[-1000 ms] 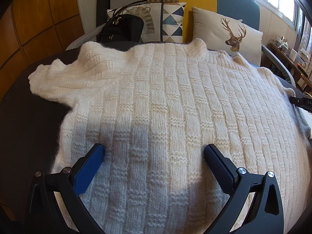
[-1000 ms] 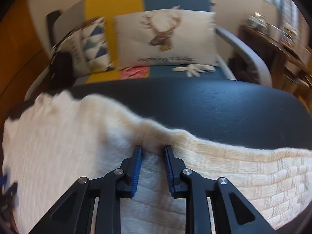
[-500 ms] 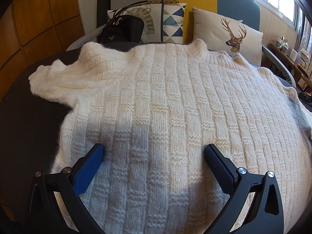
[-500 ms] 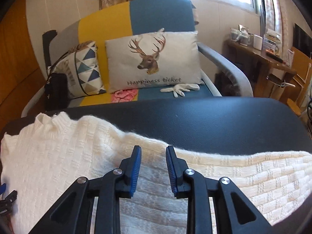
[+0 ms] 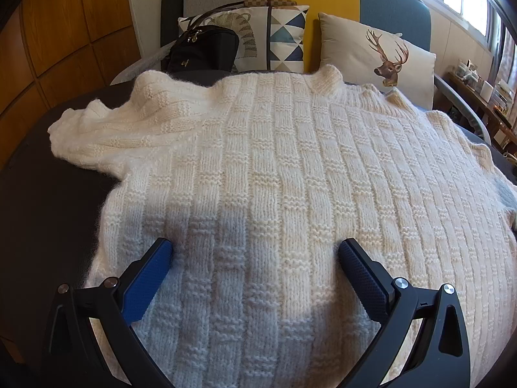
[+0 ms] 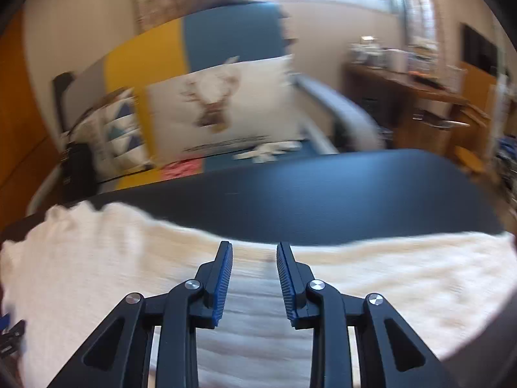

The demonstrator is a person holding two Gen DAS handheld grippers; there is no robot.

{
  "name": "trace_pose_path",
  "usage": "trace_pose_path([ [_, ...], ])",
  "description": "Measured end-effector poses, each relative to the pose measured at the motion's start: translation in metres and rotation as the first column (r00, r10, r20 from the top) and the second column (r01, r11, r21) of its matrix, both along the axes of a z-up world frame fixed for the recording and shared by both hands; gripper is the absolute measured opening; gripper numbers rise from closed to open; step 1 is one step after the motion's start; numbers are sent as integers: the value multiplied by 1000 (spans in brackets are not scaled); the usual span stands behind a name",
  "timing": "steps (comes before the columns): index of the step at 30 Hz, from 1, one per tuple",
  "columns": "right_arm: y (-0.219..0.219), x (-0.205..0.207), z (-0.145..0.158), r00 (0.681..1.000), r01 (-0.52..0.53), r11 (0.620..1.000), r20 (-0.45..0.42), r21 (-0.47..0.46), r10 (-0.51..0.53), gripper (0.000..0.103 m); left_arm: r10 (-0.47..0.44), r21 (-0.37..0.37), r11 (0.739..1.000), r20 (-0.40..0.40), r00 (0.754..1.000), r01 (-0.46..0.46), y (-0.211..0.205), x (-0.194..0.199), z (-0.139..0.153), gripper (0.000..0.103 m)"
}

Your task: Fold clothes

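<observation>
A cream knitted sweater (image 5: 290, 161) lies spread flat on the dark table (image 5: 42, 210), neck toward the sofa and one sleeve (image 5: 113, 129) bunched at the far left. My left gripper (image 5: 255, 252) stands wide open low over the sweater's lower body, its blue pads (image 5: 152, 274) not pressing any fold. In the blurred right wrist view the right gripper (image 6: 254, 245) hangs over the sweater (image 6: 97, 258) near its far edge. Its jaws are opening, and nothing is pinched between them; the knit lies below.
Bare table (image 6: 323, 200) stretches beyond the sweater's far edge. Behind the table is a sofa with a deer cushion (image 5: 371, 55), a triangle-pattern cushion (image 5: 284, 38) and a black handbag (image 5: 203, 48). A wooden sideboard (image 6: 420, 106) stands to the right.
The right gripper let go of the bunched sweater edge, its jaws spread wider, and it moved sideways and slightly up. The sweater edge now lies flat. The left gripper stayed still.
</observation>
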State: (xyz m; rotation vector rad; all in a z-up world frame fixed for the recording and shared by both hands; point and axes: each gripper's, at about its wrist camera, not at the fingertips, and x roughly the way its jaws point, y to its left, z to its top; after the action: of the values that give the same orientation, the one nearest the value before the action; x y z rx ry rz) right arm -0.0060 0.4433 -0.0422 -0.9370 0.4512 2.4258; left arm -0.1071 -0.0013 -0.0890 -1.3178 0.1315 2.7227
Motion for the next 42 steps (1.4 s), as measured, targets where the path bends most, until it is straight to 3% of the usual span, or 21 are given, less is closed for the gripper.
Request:
trace_pose_path([
  [4, 51, 39, -10, 978, 173, 984, 113, 35, -176, 30, 0, 0, 1000, 0, 1000, 0, 0, 0, 0, 103],
  [7, 88, 61, -25, 951, 261, 965, 167, 11, -259, 30, 0, -1, 1000, 0, 1000, 0, -1, 0, 0, 103],
  [11, 105, 75, -33, 948, 267, 962, 164, 65, -274, 30, 1, -1, 1000, 0, 1000, -1, -1, 0, 0, 103],
  [17, 105, 63, -21, 925, 316, 948, 212, 36, -316, 30, 1, -3, 1000, 0, 1000, -1, -1, 0, 0, 103],
  [19, 86, 55, -7, 950, 274, 962, 153, 11, -273, 30, 1, -4, 1000, -1, 1000, -1, -1, 0, 0, 103],
  [22, 35, 22, 11, 995, 83, 997, 53, -2, -83, 30, 2, -5, 1000, -2, 1000, -2, 0, 0, 0, 103],
  [25, -18, -29, 14, 989, -147, 988, 26, -53, 149, 30, 3, -5, 1000, -2, 1000, -3, 1, 1, 0, 103],
  [27, -42, -58, 7, 972, -227, 970, 39, -85, 231, 30, 2, -4, 1000, -2, 1000, -2, 0, 1, 0, 103],
  [32, -59, -92, -29, 965, -193, 973, 157, -128, 212, 29, 1, -3, 1000, -3, 1000, -1, 0, 1, 0, 103],
  [35, -52, -87, -32, 979, -155, 980, 112, -126, 169, 29, 2, -1, 1000, -5, 1000, -2, 0, 1, 0, 103],
  [38, -61, -89, -20, 977, -117, 981, 158, -151, 141, 30, 3, -2, 1000, -7, 1000, -3, 0, 1, 0, 103],
  [42, -116, -93, 10, 964, -249, 956, 54, -154, 260, 32, 5, 2, 1000, -5, 1000, -5, 0, 0, 0, 103],
])
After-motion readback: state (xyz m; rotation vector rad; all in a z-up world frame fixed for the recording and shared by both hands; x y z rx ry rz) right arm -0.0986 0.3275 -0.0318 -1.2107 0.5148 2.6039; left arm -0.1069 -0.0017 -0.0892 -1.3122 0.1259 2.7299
